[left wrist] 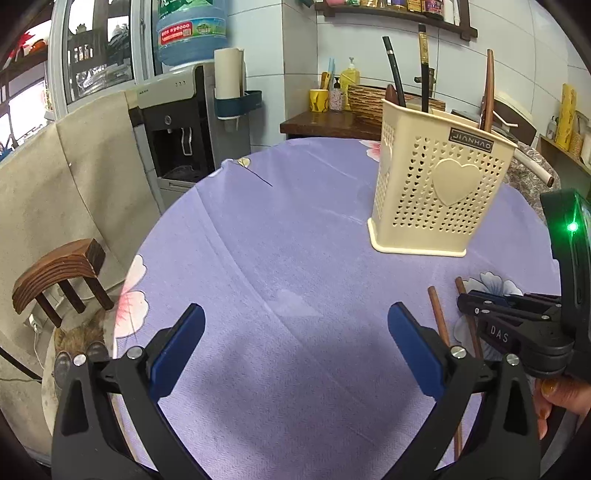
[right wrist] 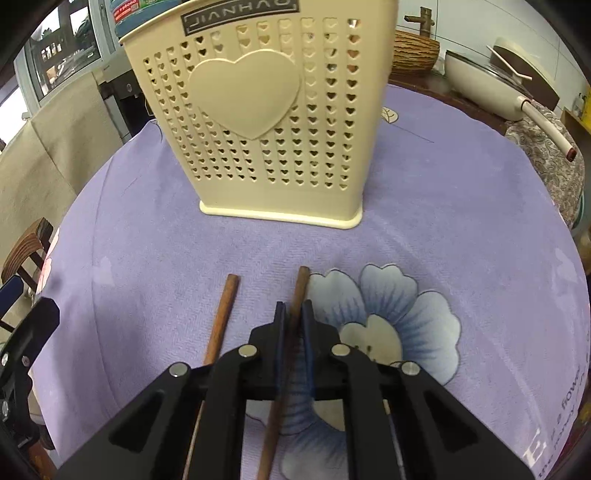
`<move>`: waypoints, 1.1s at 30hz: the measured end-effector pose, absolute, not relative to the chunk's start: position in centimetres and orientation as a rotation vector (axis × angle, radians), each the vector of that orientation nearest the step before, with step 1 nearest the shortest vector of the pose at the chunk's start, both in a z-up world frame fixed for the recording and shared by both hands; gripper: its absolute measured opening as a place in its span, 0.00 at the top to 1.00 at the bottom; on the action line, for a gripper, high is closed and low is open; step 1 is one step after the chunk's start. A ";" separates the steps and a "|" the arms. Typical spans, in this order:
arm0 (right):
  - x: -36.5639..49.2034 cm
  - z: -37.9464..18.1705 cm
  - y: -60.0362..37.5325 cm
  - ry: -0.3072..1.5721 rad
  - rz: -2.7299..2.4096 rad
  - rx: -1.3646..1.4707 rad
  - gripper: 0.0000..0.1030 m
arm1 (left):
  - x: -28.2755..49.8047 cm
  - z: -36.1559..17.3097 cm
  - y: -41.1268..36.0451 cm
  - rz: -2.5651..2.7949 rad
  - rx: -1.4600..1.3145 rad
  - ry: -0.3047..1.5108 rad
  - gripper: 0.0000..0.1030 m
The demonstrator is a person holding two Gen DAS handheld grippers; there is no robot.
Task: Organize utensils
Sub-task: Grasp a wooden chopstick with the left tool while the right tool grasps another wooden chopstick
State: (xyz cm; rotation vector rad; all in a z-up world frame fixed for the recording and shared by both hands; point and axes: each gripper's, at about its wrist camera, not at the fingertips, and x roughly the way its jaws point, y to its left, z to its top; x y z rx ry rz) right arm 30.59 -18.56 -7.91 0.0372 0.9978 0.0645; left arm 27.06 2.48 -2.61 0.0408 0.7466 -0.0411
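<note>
1. Right gripper (right wrist: 294, 308): pinched onto the right chopstick (right wrist: 300, 288) near its upper end.
2. Left gripper (left wrist: 295, 325): spread, empty.
3. Chopsticks: two, flat on the table (right wrist: 461, 206) near its front edge, before the holder (right wrist: 258, 122). Judged light, stiff, slippery; grip mid-shaft.

Walls: pale tiles (left wrist: 266, 40)
Window: daylight, far left (left wrist: 96, 55)
Furniture: water dispenser (left wrist: 173, 125), wooden stool (left wrist: 59, 273), wall shelf (left wrist: 399, 11)
Counter: purple flowered cloth (left wrist: 295, 240)
</note>
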 end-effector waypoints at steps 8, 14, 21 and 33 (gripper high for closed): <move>30.4 -7.6 -22.8 1.020 0.053 0.057 0.92 | 27.1 -3.2 -1.5 -0.209 0.050 0.786 0.07; 30.1 -7.8 -24.6 1.019 0.057 0.096 0.92 | 28.6 -5.0 -6.2 -0.306 0.103 0.872 0.36; 30.4 -7.8 -24.9 1.019 0.066 0.101 0.92 | 30.8 -6.7 -9.1 -0.310 0.120 0.942 0.65; 29.9 -7.9 -24.2 1.002 0.048 0.081 0.92 | 31.4 -7.6 -9.1 -0.270 0.112 0.940 0.87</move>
